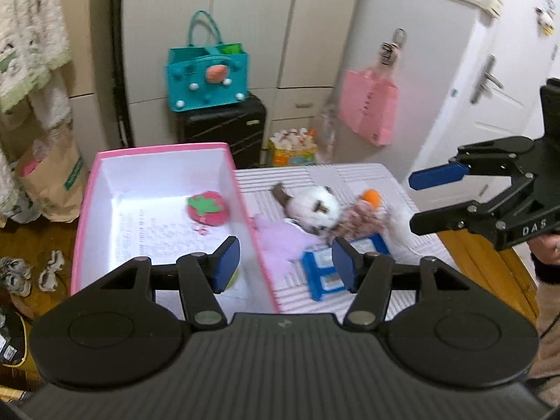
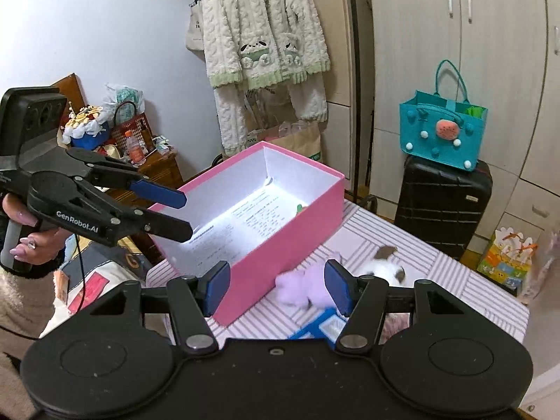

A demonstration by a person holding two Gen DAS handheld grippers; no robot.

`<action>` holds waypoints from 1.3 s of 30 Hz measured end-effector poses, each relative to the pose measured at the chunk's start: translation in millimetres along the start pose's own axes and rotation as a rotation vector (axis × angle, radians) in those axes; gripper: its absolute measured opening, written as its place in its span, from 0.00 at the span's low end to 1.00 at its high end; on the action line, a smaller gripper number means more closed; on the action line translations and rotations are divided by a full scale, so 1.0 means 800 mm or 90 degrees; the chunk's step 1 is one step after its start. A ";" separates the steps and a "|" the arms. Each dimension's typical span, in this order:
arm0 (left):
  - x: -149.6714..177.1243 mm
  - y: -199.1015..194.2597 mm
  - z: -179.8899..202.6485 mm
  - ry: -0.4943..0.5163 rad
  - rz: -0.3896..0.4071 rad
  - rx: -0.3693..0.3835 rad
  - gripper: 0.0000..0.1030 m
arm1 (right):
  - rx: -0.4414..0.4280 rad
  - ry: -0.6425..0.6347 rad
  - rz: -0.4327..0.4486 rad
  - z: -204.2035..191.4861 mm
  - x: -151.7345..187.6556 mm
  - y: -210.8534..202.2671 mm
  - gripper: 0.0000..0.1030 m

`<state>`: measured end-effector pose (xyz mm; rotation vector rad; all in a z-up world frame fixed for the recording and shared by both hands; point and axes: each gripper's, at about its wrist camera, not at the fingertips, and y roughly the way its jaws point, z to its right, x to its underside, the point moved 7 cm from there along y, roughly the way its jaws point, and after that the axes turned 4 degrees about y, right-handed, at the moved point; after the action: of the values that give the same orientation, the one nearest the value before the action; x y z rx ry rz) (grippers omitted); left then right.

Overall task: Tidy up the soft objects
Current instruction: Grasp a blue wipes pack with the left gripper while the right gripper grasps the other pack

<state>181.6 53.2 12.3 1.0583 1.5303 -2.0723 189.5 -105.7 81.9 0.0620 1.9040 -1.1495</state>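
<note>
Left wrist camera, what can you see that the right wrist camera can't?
Only the left wrist view shows the whole strawberry plush in the pink box, and a pink bag hanging by the door. Only the right wrist view shows the fluffy pyjamas hanging on the wall. Both show the box, the white plush, the purple fluffy toy, the teal bag, and both grippers open and empty.

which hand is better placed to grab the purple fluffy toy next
Probably the right gripper: in its own view the purple fluffy toy lies between its open fingers. The left gripper, also open, straddles the pink box wall.
</note>
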 end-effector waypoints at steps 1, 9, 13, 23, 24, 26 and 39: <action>0.002 -0.001 0.009 0.007 -0.001 0.003 0.57 | 0.003 0.000 0.001 0.002 0.006 -0.007 0.63; 0.019 0.019 0.063 0.043 -0.034 0.041 0.59 | 0.027 0.026 -0.007 0.025 0.060 -0.029 0.64; 0.031 0.034 0.085 0.048 -0.052 0.060 0.59 | 0.030 0.049 -0.022 0.039 0.089 -0.027 0.64; 0.054 0.096 0.110 -0.010 -0.081 0.102 0.57 | 0.083 0.072 -0.021 0.072 0.136 0.014 0.64; 0.055 0.103 0.113 -0.015 -0.081 0.099 0.55 | 0.091 0.079 -0.020 0.078 0.138 0.022 0.64; 0.057 0.116 0.116 -0.020 -0.082 0.093 0.55 | 0.115 0.083 -0.015 0.088 0.145 0.035 0.64; 0.064 0.212 0.109 -0.098 -0.075 0.047 0.55 | 0.107 0.110 -0.031 0.118 0.166 0.099 0.60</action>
<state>229.6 -79.5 -125.7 0.8299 1.4831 -2.2478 206.6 -179.2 -82.8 0.2133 1.9636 -1.3737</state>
